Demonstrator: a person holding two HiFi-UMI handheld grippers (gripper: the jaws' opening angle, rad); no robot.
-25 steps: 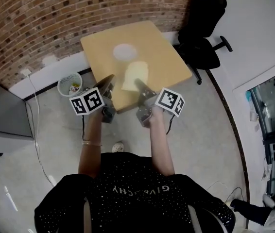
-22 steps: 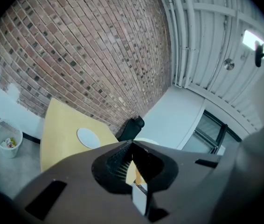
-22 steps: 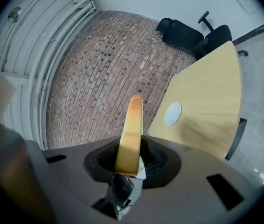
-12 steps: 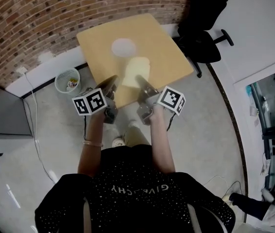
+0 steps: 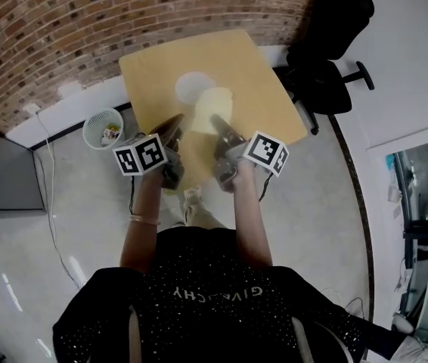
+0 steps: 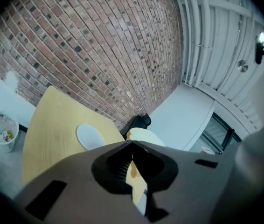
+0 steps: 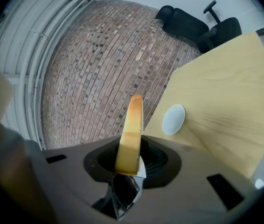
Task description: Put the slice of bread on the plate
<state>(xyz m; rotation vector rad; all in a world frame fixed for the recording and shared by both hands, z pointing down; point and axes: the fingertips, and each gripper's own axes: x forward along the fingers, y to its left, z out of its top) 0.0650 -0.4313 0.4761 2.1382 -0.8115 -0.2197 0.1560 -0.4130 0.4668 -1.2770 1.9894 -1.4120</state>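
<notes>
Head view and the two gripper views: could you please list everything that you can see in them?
table: one, light wood, ahead of the person
brick wall: one, red-brown, behind the table
plate: one, white, empty, on the table
slice of bread: one, pale yellow, held on edge above the table near the plate
wastebasket: one, white, on the floor left of the table
office chair: one, black, right of the table
left gripper: one, grey, shut, empty
right gripper: one, grey, shut on the slice of bread

Light wooden table (image 5: 153, 74) with 1 white plate (image 5: 190, 86) on it
</notes>
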